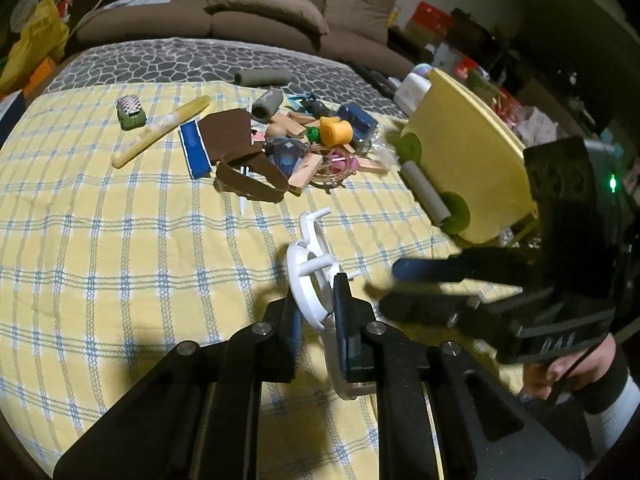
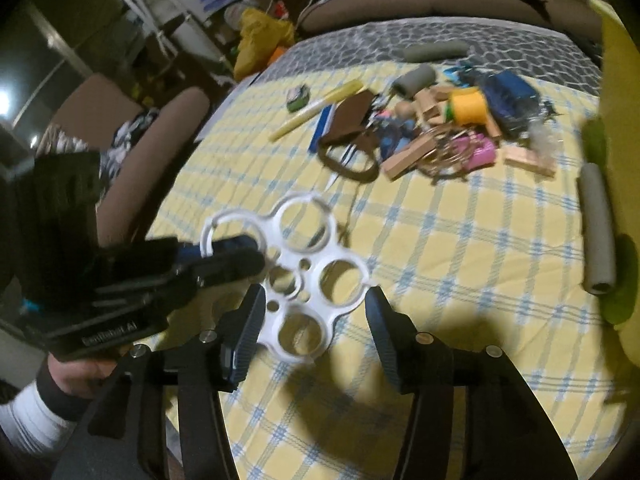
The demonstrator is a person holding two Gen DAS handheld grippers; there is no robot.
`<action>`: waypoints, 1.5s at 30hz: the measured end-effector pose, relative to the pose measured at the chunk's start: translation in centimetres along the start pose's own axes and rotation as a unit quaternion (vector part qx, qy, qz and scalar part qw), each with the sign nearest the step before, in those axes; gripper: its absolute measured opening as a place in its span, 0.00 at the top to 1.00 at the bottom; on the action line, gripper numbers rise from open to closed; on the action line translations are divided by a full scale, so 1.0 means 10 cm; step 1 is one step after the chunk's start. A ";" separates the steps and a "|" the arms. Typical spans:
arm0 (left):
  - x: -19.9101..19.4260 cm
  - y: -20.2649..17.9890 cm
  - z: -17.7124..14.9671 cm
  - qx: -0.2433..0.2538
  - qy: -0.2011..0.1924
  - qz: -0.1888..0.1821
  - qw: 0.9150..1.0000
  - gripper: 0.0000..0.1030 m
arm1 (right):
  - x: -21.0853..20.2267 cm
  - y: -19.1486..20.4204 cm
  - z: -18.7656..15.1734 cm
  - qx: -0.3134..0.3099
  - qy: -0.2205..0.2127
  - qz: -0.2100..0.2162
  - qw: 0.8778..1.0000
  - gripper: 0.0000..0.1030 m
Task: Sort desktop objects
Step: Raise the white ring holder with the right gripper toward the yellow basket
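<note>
A white plastic holder with several round rings [image 2: 308, 276] is held above the yellow checked cloth [image 2: 460, 264]. My left gripper [image 1: 318, 316] is shut on its edge; the holder shows edge-on in the left wrist view [image 1: 310, 276]. In the right wrist view the left gripper [image 2: 224, 256] comes in from the left and clamps the holder's left ring. My right gripper [image 2: 314, 320] is open, its fingers on either side of the holder's near end, not touching. In the left wrist view the right gripper [image 1: 400, 286] reaches in from the right.
A pile of small objects lies at the far side: an orange spool [image 1: 336, 131], wooden blocks [image 1: 306, 172], a brown strap [image 1: 248, 176], a blue box [image 1: 195, 150], a yellow stick [image 1: 160, 130]. A yellow board [image 1: 468, 152] with a grey roller [image 1: 426, 194] stands at right.
</note>
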State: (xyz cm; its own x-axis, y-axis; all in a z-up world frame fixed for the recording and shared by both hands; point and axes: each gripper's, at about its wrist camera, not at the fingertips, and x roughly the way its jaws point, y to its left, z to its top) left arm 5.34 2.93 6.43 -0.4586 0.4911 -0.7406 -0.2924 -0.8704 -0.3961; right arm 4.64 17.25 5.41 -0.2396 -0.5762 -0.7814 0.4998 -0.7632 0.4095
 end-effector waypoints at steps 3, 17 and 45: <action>0.01 0.01 0.01 0.001 0.003 -0.002 1.000 0.87 | 0.07 0.08 -0.01 -0.017 0.007 0.005 1.000 0.45; 0.07 -0.06 0.04 0.013 0.025 -0.019 0.999 0.88 | 0.39 0.23 -0.03 -0.088 0.024 -0.025 0.996 0.36; -0.27 -0.08 0.22 -0.029 -0.017 -0.050 0.998 0.25 | -0.16 0.07 0.14 -0.047 -0.059 -0.075 0.994 0.56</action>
State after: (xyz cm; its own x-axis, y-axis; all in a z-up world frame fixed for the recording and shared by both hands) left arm 4.97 2.37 9.92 -0.4571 0.5763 -0.6775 -0.2895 -0.8166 -0.4993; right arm 4.20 17.29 7.62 -0.4099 -0.4930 -0.7674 0.5251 -0.8155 0.2435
